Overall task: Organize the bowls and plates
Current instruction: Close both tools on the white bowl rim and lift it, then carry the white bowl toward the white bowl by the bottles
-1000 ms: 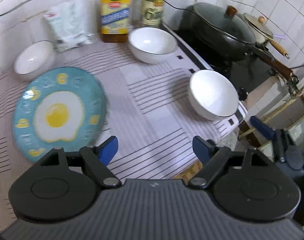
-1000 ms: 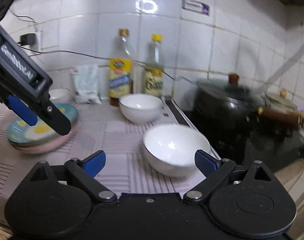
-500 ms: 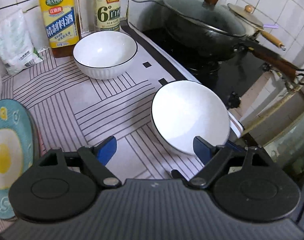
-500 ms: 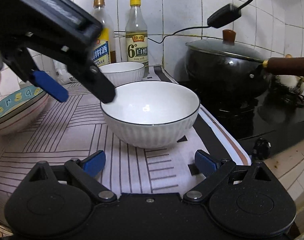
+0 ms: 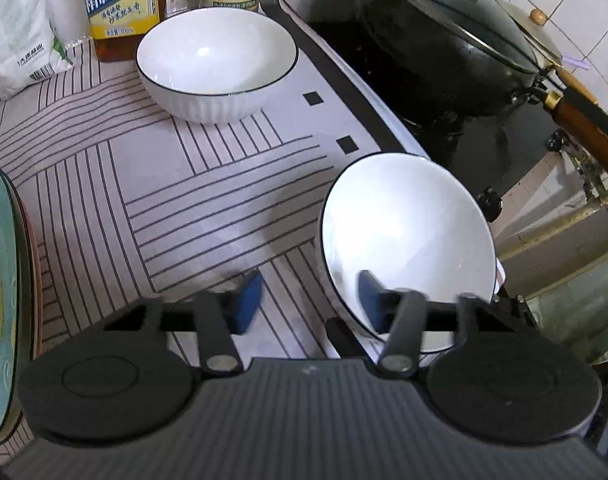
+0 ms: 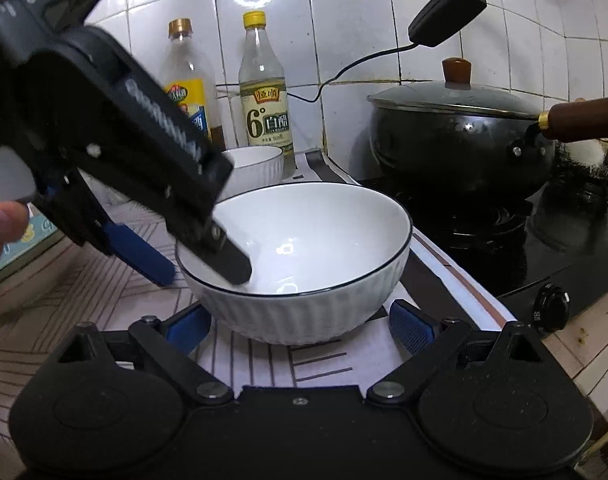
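Left gripper (image 5: 309,306): my jaws just closing astride near bowl (image 5: 407,236) rim, lower right, not visibly pinching | right gripper (image 6: 300,326): spread wide flanking its base, steadying | far bowl (image 5: 216,60) upper left, likely stacking target.

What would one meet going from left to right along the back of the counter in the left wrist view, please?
White bag → yellow-labelled bottle → far white bowl → black lidded wok.
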The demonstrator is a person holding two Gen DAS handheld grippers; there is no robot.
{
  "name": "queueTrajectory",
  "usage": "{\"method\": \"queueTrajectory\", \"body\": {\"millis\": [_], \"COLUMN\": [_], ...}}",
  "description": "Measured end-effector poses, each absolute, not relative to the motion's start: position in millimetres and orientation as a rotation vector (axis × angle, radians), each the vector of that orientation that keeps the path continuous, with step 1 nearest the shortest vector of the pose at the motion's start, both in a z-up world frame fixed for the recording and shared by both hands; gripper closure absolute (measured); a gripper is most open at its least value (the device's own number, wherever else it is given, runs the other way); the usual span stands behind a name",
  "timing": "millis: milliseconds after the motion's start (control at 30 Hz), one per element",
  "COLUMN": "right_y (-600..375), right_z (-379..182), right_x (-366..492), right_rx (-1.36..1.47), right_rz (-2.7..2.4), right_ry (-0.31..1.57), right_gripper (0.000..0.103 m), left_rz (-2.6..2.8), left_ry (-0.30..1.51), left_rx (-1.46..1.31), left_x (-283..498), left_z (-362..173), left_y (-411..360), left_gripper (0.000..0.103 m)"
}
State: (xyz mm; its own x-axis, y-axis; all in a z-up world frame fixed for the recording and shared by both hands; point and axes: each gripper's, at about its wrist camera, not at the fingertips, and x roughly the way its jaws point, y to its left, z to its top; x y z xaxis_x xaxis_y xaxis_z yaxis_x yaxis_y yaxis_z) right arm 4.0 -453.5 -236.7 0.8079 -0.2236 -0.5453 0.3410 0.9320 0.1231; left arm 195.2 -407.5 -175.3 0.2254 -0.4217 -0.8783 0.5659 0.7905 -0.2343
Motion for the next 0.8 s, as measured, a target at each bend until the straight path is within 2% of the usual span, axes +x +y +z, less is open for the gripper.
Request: {"method": "queueTrajectory", "body": {"millis": [100,167,800], "right_y": [-449.2,-445.5,-410.9], "right_z": [-235.8,-234.6,-224.2], "right_x": [5.5,7.5,20.9], "right_rx": [0.211,0.190,0.149], "right_rz": [-0.309,-0.321,-0.239], "right_ry": [0.535,0.537,0.519], "right_gripper": [0.006,0.006,0.006], "left_rz": [-0.708,-0.713,-0.635], "left_ry": [1.159,1.144,1.139], "left_rx": [0.093,0.108,0.114], "left_x": [193.3,189.7,193.9], "left_z": [-173.5,-171.4,-152.2], "left_y": [-405.0,-407.4,-364.4], "left_gripper": [0.080,0.086,0.086]}}
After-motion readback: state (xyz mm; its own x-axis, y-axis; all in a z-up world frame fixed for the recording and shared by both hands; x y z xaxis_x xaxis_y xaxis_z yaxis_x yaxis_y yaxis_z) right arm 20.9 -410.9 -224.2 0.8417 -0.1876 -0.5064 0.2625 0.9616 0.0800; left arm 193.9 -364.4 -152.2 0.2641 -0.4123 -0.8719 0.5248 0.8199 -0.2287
